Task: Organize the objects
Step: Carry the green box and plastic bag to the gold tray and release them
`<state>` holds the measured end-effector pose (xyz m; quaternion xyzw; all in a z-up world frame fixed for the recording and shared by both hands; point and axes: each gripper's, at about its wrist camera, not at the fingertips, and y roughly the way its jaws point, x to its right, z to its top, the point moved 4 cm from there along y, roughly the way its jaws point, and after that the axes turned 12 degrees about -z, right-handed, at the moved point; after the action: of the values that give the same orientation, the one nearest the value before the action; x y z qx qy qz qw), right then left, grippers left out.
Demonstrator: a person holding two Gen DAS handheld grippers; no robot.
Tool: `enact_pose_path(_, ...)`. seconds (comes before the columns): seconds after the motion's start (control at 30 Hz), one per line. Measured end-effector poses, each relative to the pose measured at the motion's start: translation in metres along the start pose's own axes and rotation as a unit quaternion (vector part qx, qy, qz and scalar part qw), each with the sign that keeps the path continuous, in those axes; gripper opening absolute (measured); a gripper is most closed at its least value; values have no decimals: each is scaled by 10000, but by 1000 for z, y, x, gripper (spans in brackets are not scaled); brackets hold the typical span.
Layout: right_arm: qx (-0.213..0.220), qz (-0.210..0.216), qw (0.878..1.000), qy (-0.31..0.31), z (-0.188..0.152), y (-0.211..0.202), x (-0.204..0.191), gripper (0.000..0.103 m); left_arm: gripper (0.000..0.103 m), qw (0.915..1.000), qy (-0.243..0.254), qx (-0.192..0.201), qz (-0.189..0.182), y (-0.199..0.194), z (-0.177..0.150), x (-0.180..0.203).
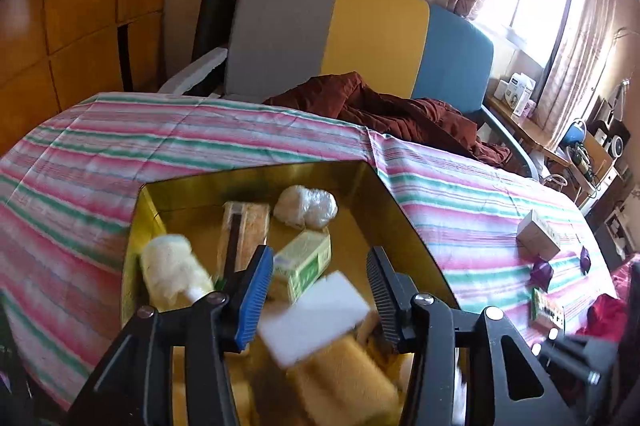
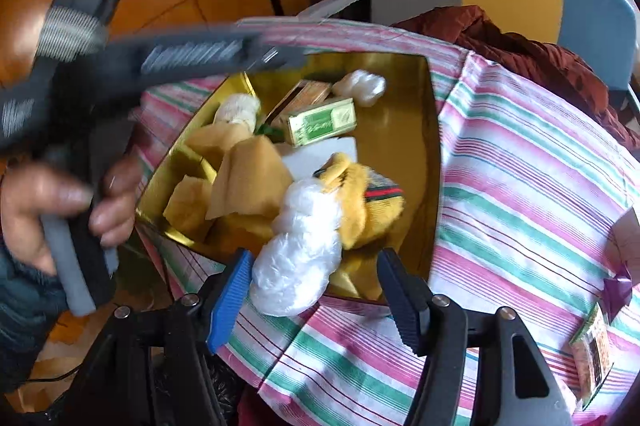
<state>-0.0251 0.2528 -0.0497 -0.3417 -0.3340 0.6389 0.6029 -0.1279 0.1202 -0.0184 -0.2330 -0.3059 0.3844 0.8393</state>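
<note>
Crowded gold box (image 1: 384, 194) between striped cloth (image 1: 160, 142)

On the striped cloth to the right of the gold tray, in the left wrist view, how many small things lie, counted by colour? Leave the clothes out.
Beige box: 1
Purple pieces: 2
Green packet: 1
Total: 4

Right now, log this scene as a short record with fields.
surface: striped cloth
container: gold box, open
in box: green packet, yellow sponges, yellow sock
left gripper: fingers apart above box, blurred white pad between them, no firm contact seen
right gripper: fingers apart, white plastic wad between them at box edge
outside box: small carton
</note>
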Motion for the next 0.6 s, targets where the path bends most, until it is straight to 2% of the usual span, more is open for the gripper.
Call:
enact_pose_path(0.27, 212, -146, 9991, 325, -1, -18, 22, 65, 50, 9995, -266, 46, -158, -34, -35, 7)
enact_pose_path(0.6, 242, -799, 9903, 1114, -18, -40, 86, 66, 50, 9987, -102, 58, -502, -52, -49, 42)
